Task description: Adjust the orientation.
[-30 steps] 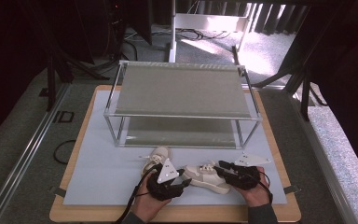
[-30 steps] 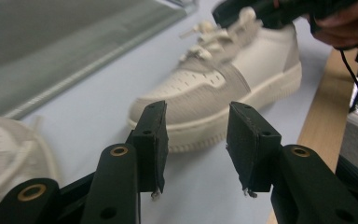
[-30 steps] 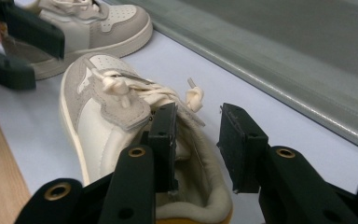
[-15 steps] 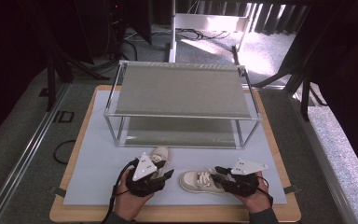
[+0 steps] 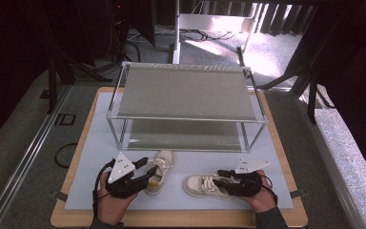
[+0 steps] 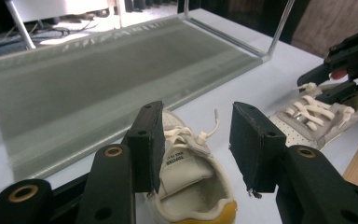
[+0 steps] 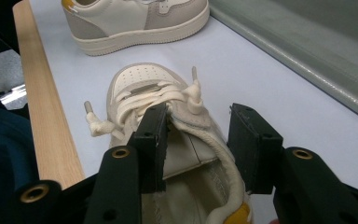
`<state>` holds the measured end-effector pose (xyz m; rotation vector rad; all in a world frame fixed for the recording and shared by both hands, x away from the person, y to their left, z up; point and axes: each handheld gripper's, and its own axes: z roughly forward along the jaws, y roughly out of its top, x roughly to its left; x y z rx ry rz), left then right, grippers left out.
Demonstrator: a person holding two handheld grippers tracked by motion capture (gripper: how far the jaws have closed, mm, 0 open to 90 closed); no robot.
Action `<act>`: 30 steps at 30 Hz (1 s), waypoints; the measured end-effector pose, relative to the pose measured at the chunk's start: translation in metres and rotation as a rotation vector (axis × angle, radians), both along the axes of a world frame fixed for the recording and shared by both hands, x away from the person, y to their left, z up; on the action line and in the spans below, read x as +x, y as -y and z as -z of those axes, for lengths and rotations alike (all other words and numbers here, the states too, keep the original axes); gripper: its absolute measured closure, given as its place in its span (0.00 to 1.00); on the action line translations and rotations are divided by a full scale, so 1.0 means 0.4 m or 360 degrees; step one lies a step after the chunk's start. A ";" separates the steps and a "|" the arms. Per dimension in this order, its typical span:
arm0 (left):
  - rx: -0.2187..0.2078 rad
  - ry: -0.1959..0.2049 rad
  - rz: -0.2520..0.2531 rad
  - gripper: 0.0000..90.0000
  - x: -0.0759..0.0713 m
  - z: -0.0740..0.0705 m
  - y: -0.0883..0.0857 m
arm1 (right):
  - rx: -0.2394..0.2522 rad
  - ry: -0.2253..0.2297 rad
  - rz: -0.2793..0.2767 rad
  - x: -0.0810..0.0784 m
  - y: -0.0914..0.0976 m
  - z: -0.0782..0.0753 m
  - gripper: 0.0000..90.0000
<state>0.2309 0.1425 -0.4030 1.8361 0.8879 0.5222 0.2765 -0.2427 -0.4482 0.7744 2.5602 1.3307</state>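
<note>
Two cream sneakers with yellow heel tabs lie on the white mat. The left shoe (image 5: 162,167) (image 6: 191,186) points away toward the rack. My left gripper (image 5: 145,171) (image 6: 196,126) hovers over its heel, open, and the right pad stands clear of the shoe. The right shoe (image 5: 200,185) (image 7: 140,79) lies with its toe to the left. My right gripper (image 5: 219,179) (image 7: 198,123) straddles one side of its collar, one pad inside by the tongue and the other outside with a gap. Its jaws have just been opening.
A two-tier rack (image 5: 186,90) (image 6: 98,79) with a metal frame and frosted shelves stands behind the shoes, its lower shelf (image 7: 317,56) close to them. The white mat (image 5: 100,143) lies on a wooden board (image 5: 171,218), whose front edge is near both hands.
My left hand has slid to the left, from between the two shoes to the heel of the left shoe. The right hand and both shoes sit about where they were.
</note>
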 end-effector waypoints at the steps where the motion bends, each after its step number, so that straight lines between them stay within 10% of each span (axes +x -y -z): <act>1: -0.0008 0.0001 -0.0004 0.60 0.001 0.000 -0.003 | 0.0001 -0.0006 0.0000 0.001 0.000 -0.001 0.66; 11: -0.0004 -0.0022 -0.0025 0.60 0.008 0.010 -0.010 | -0.0008 0.0104 0.0054 -0.012 -0.014 -0.016 0.84; 30: -0.0019 -0.0137 0.0037 0.32 0.034 0.062 -0.009 | -0.0018 0.0261 0.0597 0.032 -0.031 -0.030 0.85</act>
